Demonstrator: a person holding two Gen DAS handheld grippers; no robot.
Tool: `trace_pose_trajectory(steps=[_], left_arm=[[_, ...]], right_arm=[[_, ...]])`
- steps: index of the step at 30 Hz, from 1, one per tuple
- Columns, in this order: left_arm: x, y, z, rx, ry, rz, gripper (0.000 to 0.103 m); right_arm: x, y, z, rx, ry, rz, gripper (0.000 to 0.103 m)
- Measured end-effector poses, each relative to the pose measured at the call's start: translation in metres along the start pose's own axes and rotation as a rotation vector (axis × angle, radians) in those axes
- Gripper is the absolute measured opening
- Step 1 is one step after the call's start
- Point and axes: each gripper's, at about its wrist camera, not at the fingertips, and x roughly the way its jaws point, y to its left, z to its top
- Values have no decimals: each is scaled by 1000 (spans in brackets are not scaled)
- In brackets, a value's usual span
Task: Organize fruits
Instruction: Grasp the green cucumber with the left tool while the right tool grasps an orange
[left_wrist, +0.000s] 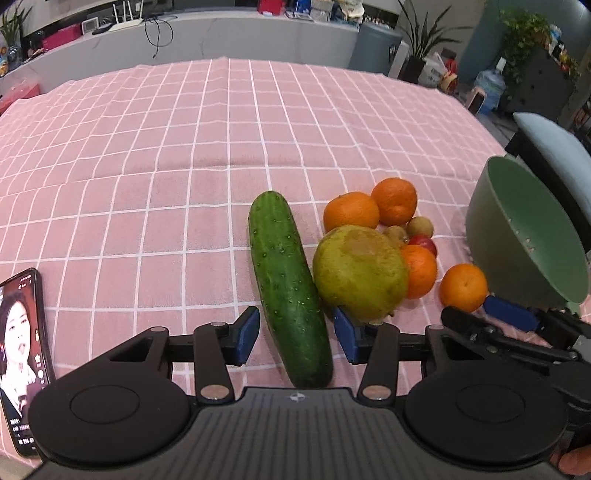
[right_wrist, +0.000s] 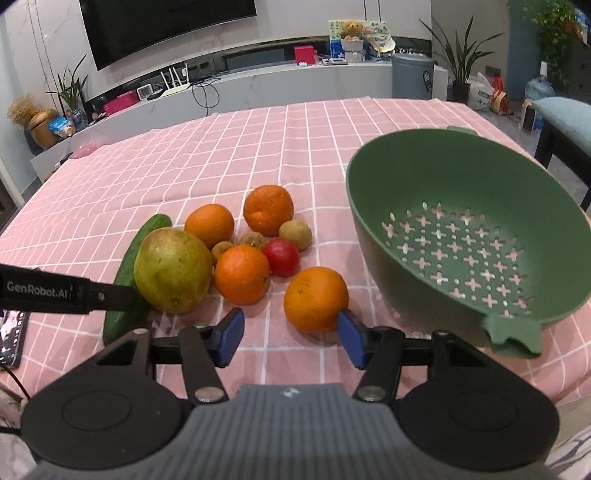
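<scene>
A green cucumber (left_wrist: 288, 284) lies between the open fingers of my left gripper (left_wrist: 295, 332), untouched by either pad. Beside it on the right sits a large yellow-green pomelo (left_wrist: 360, 271), also in the right wrist view (right_wrist: 171, 269). Several oranges cluster behind it, with a red fruit (right_wrist: 281, 256) and small brown-green fruits (right_wrist: 295, 234). My right gripper (right_wrist: 286, 339) is open; its right pad touches the nearest orange (right_wrist: 316, 299). The green colander (right_wrist: 461, 236) stands empty to the right, tilted on the cloth.
A pink checked tablecloth (left_wrist: 166, 147) covers the table. A phone (left_wrist: 22, 354) with a lit screen lies at the near left edge. A blue-cushioned chair (left_wrist: 550, 147) stands beyond the table's right edge. A counter and plants stand behind.
</scene>
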Motion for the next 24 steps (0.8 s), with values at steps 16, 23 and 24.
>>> trace_pose_trajectory(steps=[16,23,24], left_arm=[[1,10,1,-24,43,-47,38],[-2,11,3,12,59,-14,48],[0,10,5,26,63,-9,50]], right_arm=[[18,-2,3,42,0,-62,36],[2,8,-9,-21,17,9,36],[2,9,-10,-26,14,8,36]])
